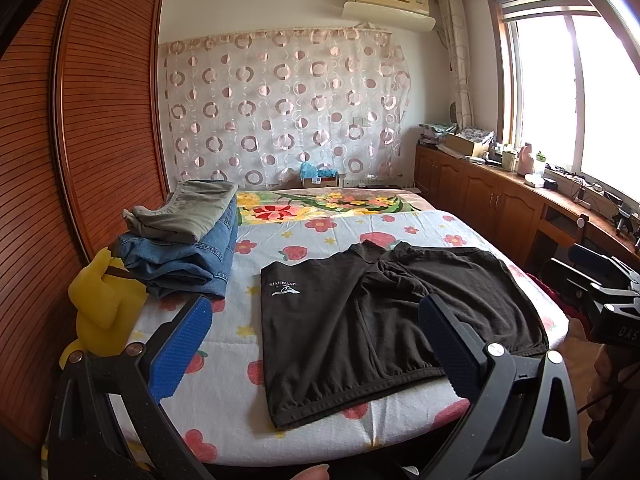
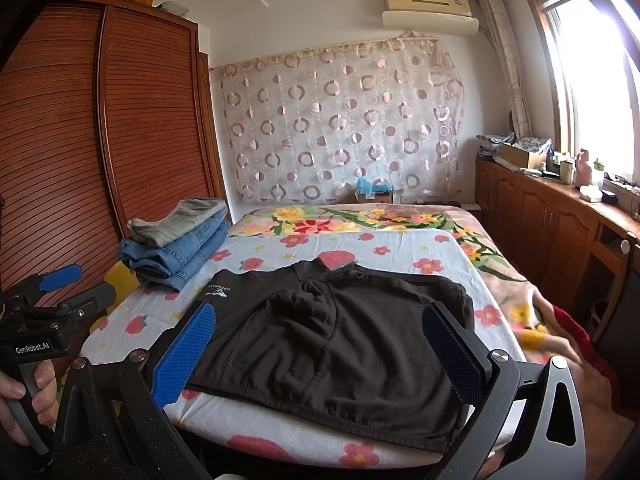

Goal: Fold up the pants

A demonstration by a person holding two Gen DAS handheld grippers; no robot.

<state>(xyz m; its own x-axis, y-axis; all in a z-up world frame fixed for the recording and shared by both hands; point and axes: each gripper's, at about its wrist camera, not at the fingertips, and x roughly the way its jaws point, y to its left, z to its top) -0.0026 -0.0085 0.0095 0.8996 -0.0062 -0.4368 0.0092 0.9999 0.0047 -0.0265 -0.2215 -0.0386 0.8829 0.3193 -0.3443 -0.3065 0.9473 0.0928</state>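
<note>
Left gripper [image 1: 316, 344] and right gripper [image 2: 320, 352]: jaws spread wide, holding nothing, both above the near bed edge. Black shorts [image 2: 340, 336] lie flat on the strawberry-print sheet [image 2: 400, 256], white logo at far left; lettering unreadable. Right view alone shows "GenRobot.AI" on the left gripper body, gripped by a hand [image 2: 24, 392]. Folded jeans stack [image 1: 184, 244] lies far left.
</note>
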